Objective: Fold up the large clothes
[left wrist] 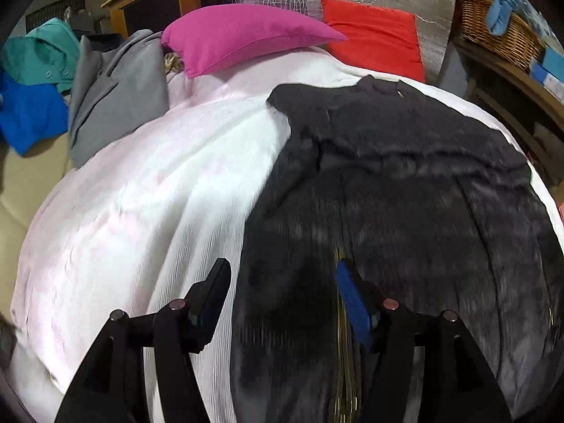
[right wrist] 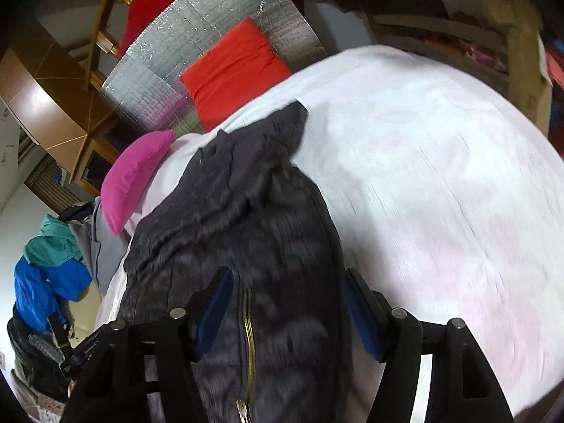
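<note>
- The left hand-held gripper point(left wrist: 282, 282) stood spread, pinching nothing, above the near end of the dark garment point(left wrist: 405, 176).
- The right hand-held gripper point(right wrist: 289, 292) was likewise spread and empty over the same garment's gold zipper point(right wrist: 249, 335).
- The garment lay along the white bed cover point(left wrist: 158, 194), running toward twelve o'clock; it looked narrowed by one fold, with cross folds probably left.
- At ten o'clock, unfolded clothes point(left wrist: 116, 88) waited.
- No writing was legible.
</note>
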Demonstrator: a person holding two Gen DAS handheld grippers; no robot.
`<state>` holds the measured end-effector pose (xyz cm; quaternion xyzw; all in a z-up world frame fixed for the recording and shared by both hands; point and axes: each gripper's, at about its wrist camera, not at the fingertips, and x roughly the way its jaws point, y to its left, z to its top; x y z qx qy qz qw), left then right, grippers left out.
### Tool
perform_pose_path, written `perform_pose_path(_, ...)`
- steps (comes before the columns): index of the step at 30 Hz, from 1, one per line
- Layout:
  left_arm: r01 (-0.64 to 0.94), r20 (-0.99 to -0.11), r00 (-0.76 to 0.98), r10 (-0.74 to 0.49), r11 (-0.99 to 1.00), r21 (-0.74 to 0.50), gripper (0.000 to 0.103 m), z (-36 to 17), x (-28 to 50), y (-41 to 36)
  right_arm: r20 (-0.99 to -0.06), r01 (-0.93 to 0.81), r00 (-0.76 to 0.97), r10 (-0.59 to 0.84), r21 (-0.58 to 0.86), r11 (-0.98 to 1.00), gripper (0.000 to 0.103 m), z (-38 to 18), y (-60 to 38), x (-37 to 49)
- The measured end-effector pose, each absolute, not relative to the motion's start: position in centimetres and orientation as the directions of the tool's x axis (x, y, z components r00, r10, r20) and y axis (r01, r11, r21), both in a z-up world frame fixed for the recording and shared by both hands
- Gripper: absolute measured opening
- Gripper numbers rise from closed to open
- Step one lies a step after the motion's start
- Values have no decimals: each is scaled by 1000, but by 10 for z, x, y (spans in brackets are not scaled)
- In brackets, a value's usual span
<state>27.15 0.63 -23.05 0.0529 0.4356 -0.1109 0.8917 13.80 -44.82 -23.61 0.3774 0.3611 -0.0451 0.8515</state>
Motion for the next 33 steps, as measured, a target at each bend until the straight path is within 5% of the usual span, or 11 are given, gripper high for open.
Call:
perform_pose_path(28,108,-862,273,-426,904,-413,66,-289,164,59,-750,243,497,437,604,759,69,-300,-334,77)
perform_pose_path(33,156,-879,327,-346,937,-311,48,-285,157,45,-739,244,510,439,614,750,68,-303,-335,77)
